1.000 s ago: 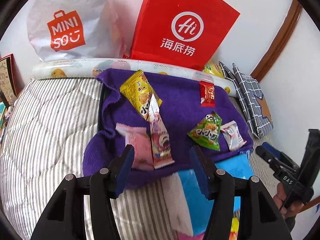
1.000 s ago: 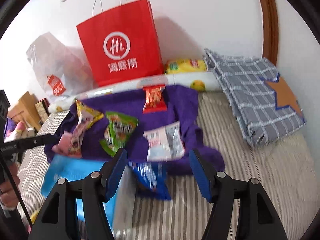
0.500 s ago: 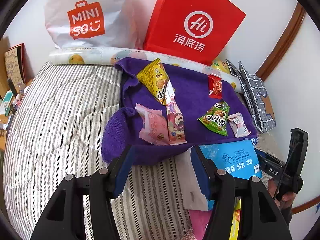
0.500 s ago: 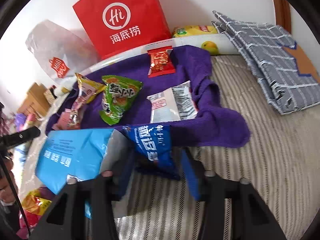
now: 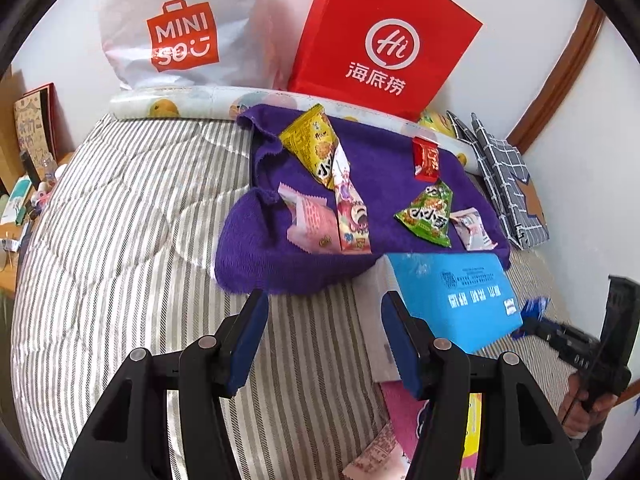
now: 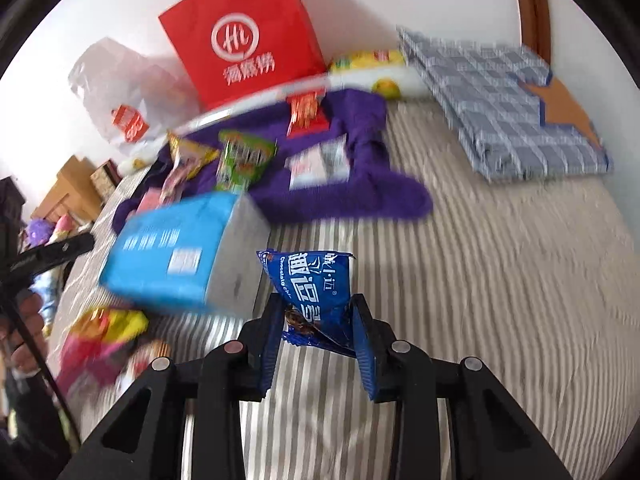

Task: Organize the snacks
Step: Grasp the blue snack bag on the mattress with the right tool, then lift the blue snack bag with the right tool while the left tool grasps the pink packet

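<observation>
Blue packet (image 6: 310, 300) clamped between the right gripper (image 6: 316, 344) jaws, lifted off the bed (image 6: 480, 280). Left gripper (image 5: 322, 340) jaws gape, nothing between. Step: transfer. Next, likely carry ahead onto purple towel (image 6: 360, 196) beside the other snacks, then release.

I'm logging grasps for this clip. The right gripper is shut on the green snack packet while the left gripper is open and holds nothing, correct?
Not quite. The right gripper is shut on the blue snack packet, as the right wrist view shows; the green snack packet lies on the purple towel. The left gripper is open and holds nothing.
</observation>
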